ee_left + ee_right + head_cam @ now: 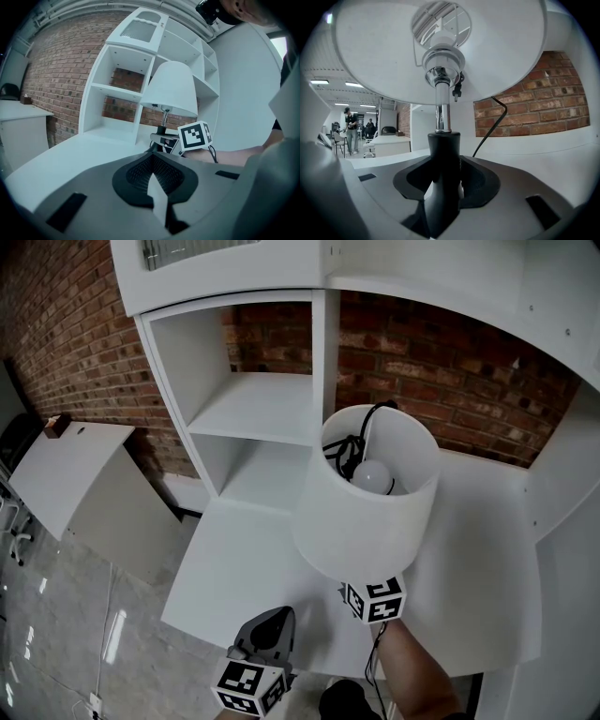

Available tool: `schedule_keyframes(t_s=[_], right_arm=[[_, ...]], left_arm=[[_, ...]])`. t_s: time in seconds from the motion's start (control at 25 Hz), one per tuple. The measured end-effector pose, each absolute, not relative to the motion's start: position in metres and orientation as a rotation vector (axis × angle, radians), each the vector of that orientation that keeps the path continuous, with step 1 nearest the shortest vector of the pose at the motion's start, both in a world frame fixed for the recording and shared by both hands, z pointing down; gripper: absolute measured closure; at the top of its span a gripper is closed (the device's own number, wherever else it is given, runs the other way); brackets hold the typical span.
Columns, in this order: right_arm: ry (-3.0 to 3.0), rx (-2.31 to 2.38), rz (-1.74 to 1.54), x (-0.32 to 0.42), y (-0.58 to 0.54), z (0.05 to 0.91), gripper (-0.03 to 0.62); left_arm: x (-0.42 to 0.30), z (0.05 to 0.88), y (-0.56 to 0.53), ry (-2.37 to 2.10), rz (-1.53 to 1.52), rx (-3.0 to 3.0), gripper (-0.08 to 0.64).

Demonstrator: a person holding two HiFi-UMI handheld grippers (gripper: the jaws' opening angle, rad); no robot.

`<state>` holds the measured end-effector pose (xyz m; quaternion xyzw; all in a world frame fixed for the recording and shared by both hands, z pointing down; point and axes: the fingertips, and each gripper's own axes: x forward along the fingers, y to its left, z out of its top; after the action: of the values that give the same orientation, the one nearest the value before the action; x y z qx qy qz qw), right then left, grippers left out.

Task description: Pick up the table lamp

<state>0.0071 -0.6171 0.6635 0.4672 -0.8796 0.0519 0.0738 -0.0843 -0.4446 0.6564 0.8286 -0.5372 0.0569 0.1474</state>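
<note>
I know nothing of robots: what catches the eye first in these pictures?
The table lamp with its big white shade, over the white desk, in the middle of the head view. The right claw is closed round its black stem, and a red brick wall runs behind.

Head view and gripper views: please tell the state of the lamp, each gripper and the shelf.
lamp: upright, black stem clamped by the right gripper.
right gripper: shut on the lamp's stem.
left gripper: shut, empty, apart from the lamp.
shelf: open-fronted, nothing seen inside.
</note>
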Motion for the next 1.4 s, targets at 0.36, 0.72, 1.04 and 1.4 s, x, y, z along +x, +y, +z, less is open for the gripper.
schedule_keyframes(t_s=[0.36,0.72,1.04,1.4], right_arm=[[-2.627,1.407,0.148,0.007,-0.610,0.664,0.430],[-2.615,1.416,0.144,0.006,-0.587,0.661,0.431],[-2.613,1.461,0.122,0.007,-0.561,0.632,0.431],[-2.593,1.517,0.160,0.004,-0.516,0.586,0.432]], left_arm=[[-0.093,0.648,-0.438,-1.563,0.179,2.372,0.561],[-0.095,0.640,-0.426,-1.543,0.183,2.379,0.561],[-0.098,0.620,-0.404,-1.509,0.185,2.399,0.561],[-0.109,0.577,-0.368,-1.481,0.188,2.432,0.561]])
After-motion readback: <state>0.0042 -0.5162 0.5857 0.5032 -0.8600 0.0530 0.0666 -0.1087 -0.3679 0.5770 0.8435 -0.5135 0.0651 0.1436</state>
